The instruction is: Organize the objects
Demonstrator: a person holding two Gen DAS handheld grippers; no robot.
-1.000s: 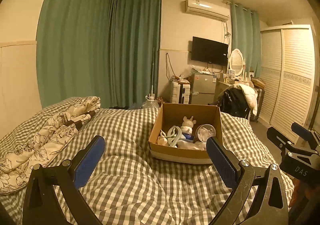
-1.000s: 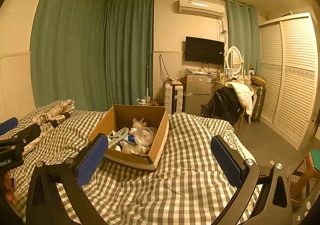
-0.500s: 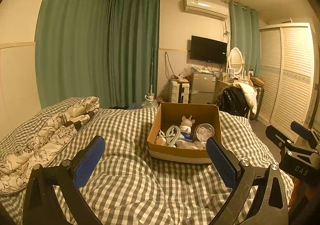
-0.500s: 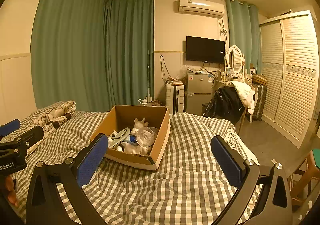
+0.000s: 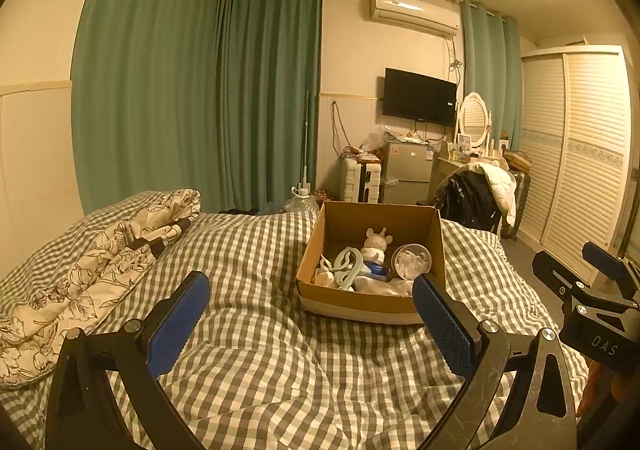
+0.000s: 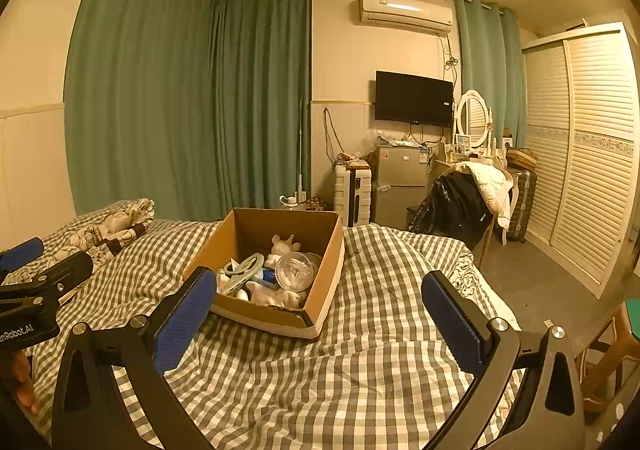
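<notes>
Approaching brown open-topped cardboard box (image 5: 362, 300) of pale toys on grey checked bedspread (image 5: 260, 370), at twelve o'clock. Left gripper (image 5: 310, 324) and right gripper (image 6: 320, 324) spread wide, empty; descend from above, clear of walls.

Over the last second both wrist views have shifted a little relative to the cardboard box (image 5: 370, 302) on the gingham-covered bed (image 5: 256, 370). In the left wrist view the box has slid slightly leftward and a touch upward in the picture, so that its near right corner now meets the tip of the right-hand finger pad (image 5: 442, 320). In the right wrist view the box (image 6: 276, 314) has drifted rightward and appears a bit larger, and the left gripper (image 6: 36, 290) at the left edge shows more of itself and sits higher. The right gripper (image 5: 588, 290), seen from the left wrist camera, has edged slightly leftward.
</notes>
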